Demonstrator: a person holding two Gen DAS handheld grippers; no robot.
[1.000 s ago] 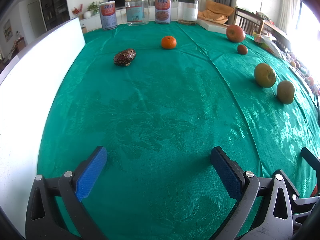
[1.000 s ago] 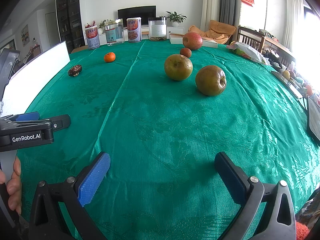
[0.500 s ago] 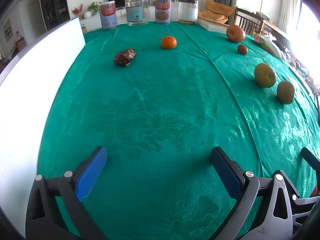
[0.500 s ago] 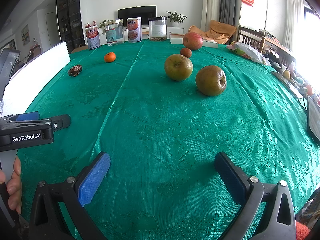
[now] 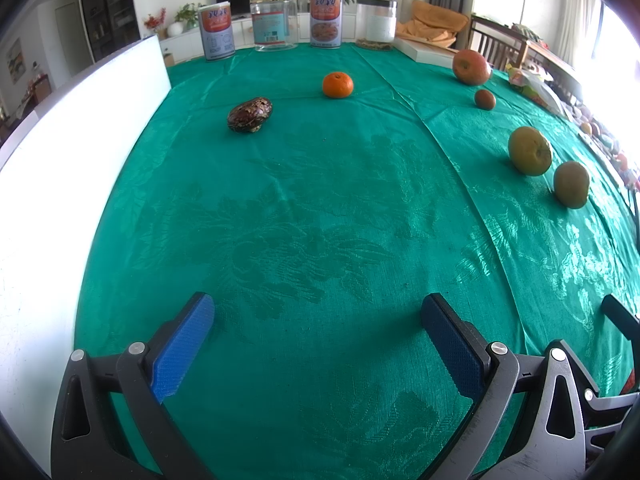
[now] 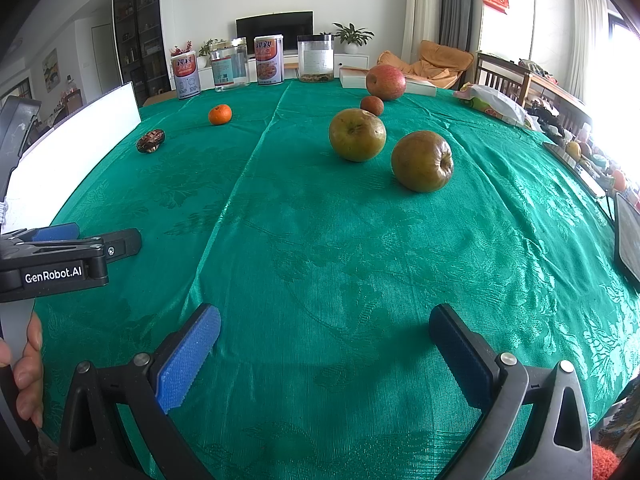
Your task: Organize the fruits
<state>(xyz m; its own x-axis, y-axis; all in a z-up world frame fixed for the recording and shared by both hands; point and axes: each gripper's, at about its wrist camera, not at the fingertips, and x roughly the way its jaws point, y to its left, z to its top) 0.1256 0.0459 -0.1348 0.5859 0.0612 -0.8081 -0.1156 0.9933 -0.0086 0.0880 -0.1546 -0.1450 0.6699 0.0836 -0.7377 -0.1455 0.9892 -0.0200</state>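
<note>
L gripper (image 5: 318, 338) is hovering low over the green-clothed worktop (image 5: 320, 240), fingers (image 5: 182, 354) spread wide w/ nothing between them. From its view, fruit is lying well ahead, none near the pads: a dark brown mottled fruit (image 5: 250, 115) at approx 11 o'clock, a mandarin (image 5: 338, 85) at 12, a red apple (image 5: 471, 67) and a small brown fruit (image 5: 485, 99) at approx 1, then two green-brown apples at approx 2, the farther one (image 5: 530, 156) just beside the nearer one (image 5: 571, 184). A white board (image 5: 72, 152) is standing along the worktop's left edge. Tins and jars (image 5: 272, 22) are lining the far edge.

R gripper (image 6: 324, 342) is also sitting open and empty over the cloth. From its view the mottled fruit (image 6: 151, 141) is lying at approx 10 o'clock, mandarin (image 6: 220, 114) at 11, farther green-brown apple (image 6: 357, 134) at 12, nearer one (image 6: 422, 161) at approx 1, close together but apart. The small brown fruit (image 6: 372, 105) and red apple (image 6: 385, 82) are sitting behind them. All are well apart from the fingers (image 6: 188, 360). L gripper's side is showing at 9 o'clock in this view.
</note>
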